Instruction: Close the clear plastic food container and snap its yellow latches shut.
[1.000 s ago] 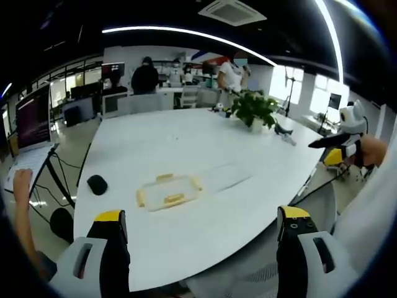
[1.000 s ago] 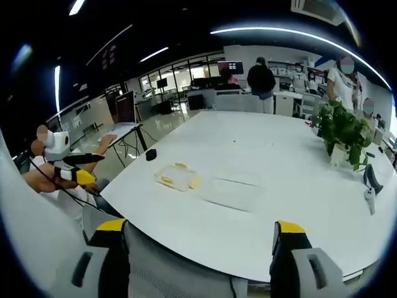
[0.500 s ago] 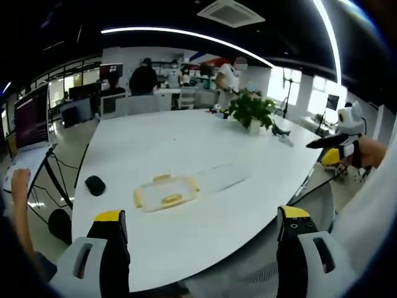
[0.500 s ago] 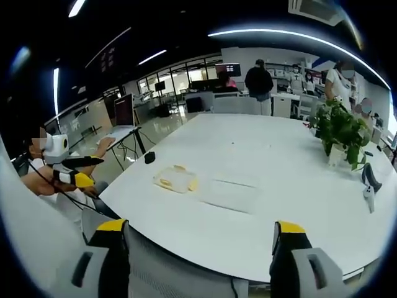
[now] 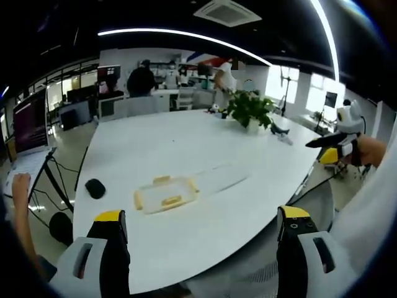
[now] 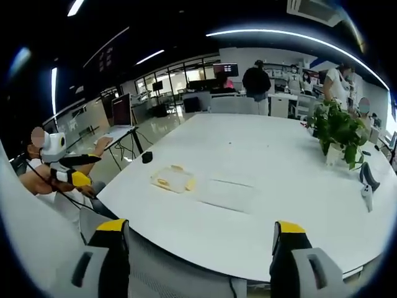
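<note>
White table (image 5: 186, 143): large, rounded, in an open office.

Clear plastic food container (image 5: 165, 192): lies on the table toward its near edge, with yellow latches (image 5: 140, 198) on its sides. In the right gripper view the container (image 6: 172, 179) sits left of centre on the table (image 6: 260, 155). Whether it is closed cannot be told at this size.

Clear lid (image 5: 223, 177): a flat transparent sheet, just beside the container on the table; in the right gripper view the lid (image 6: 226, 194) lies to the container's right.

Left gripper (image 5: 205, 242): 2 jaws with yellow tips spread wide, holding nothing, above a grey mesh chair back (image 5: 260, 273), well apart from the container. In the right gripper view the left gripper (image 6: 74, 167) is at the far left in a person's hand.

Right gripper (image 6: 198, 245): 2 jaws spread wide, holding nothing, over the chair back (image 6: 180, 273). In the left gripper view the right gripper (image 5: 338, 146) is at the far right, held by a hand.

Other items: 1 black computer mouse (image 5: 95, 188) left of the container; 1 potted green plant (image 5: 248, 110) at the far side of the table; a monitor (image 5: 28, 121) on a side desk; people (image 5: 141, 79) standing at the back of the room.
</note>
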